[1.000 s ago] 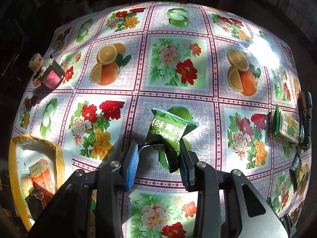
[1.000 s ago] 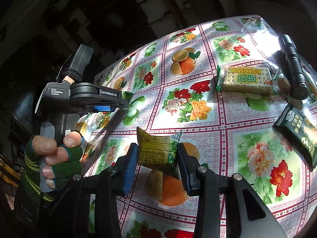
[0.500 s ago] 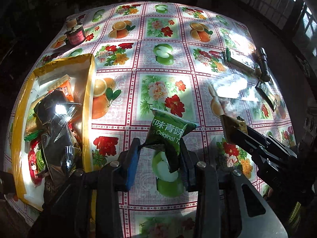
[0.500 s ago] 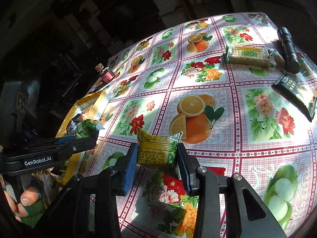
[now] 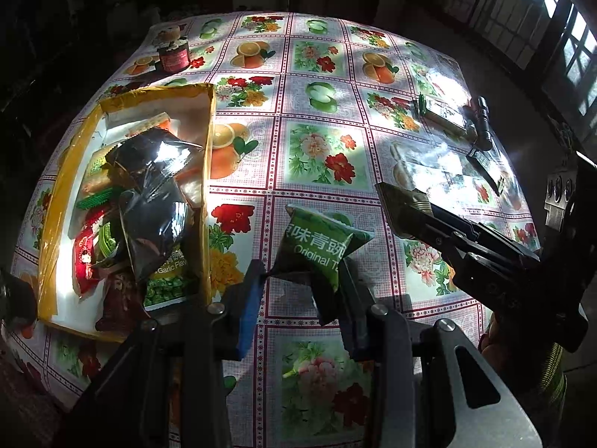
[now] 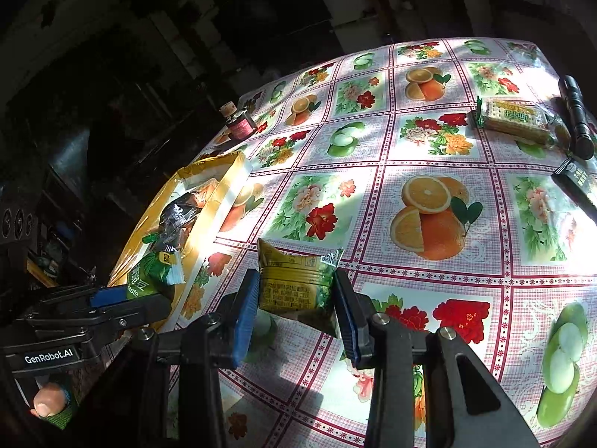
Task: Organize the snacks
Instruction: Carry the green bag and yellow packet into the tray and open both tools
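My left gripper point(image 5: 302, 295) is shut on a green snack packet point(image 5: 321, 246) held above the flowered tablecloth, just right of the yellow box point(image 5: 207, 201). That box holds several snack packets, a shiny black one point(image 5: 156, 201) on top. My right gripper point(image 6: 294, 306) is shut on a yellow-green snack packet point(image 6: 294, 280) and hovers right of the same yellow box point(image 6: 224, 201). In the right wrist view the left gripper point(image 6: 112, 298) shows at the lower left with its green packet point(image 6: 149, 276) over the box's near end. In the left wrist view the right gripper's fingers point(image 5: 429, 212) reach in from the right.
A cracker pack point(image 6: 515, 119), a black flashlight point(image 6: 576, 115) and a dark packet point(image 6: 576, 183) lie at the table's far right. A small red jar point(image 5: 173, 56) stands at the far left corner. A person's gloved hand point(image 6: 48, 407) grips the left handle.
Both grippers have carried their packets leftward toward the yellow box, which has come fully into view. The left one moved farther and the grips are unchanged.
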`<state>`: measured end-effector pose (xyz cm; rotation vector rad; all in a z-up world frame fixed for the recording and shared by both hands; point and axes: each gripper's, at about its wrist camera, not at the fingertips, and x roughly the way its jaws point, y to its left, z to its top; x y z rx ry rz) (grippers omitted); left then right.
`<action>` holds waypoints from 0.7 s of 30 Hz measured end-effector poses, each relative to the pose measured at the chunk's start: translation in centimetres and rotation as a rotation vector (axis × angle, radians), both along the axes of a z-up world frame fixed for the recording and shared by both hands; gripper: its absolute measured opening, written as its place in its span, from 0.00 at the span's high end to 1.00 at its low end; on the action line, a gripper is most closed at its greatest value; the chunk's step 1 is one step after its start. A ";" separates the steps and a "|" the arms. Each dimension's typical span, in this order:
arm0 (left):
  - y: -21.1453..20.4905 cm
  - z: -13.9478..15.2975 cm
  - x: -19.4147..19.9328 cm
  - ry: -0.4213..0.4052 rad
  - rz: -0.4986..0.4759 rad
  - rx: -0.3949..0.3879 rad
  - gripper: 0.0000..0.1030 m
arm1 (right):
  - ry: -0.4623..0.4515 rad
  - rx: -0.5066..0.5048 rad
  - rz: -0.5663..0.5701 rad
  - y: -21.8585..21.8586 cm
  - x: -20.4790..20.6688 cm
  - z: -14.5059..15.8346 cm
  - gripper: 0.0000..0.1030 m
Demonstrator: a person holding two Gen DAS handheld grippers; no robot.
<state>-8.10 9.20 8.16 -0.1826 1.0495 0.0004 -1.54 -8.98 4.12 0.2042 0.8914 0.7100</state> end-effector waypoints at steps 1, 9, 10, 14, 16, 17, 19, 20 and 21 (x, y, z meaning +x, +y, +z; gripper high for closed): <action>0.0 0.1 -0.2 -0.003 -0.003 -0.001 0.63 | -0.001 0.001 0.001 0.2 0.0 0.0 0.62; 1.0 0.2 -1.4 -0.017 0.021 -0.013 0.63 | -0.023 -0.009 0.027 1.3 -1.3 0.9 0.62; 1.1 0.1 -1.6 -0.016 0.021 -0.014 0.63 | -0.028 -0.011 0.029 1.4 -1.5 1.1 0.62; 1.4 -0.3 -2.2 -0.011 0.025 -0.017 0.63 | -0.036 -0.014 0.037 1.9 -1.8 1.4 0.62; 1.7 -0.4 -2.3 -0.009 0.033 -0.019 0.63 | -0.035 -0.017 0.046 2.3 -1.9 1.4 0.62; 2.0 -0.4 -2.4 -0.009 0.037 -0.020 0.63 | -0.034 -0.018 0.050 2.5 -2.0 1.3 0.62; 2.2 -0.4 -2.5 -0.009 0.043 -0.020 0.63 | -0.031 -0.020 0.057 2.8 -2.0 1.2 0.62; 2.4 -0.4 -2.5 -0.009 0.046 -0.018 0.63 | -0.031 -0.021 0.060 3.0 -2.0 1.2 0.62; 2.5 -0.4 -2.6 -0.010 0.050 -0.016 0.63 | -0.033 -0.021 0.065 3.2 -2.1 1.3 0.62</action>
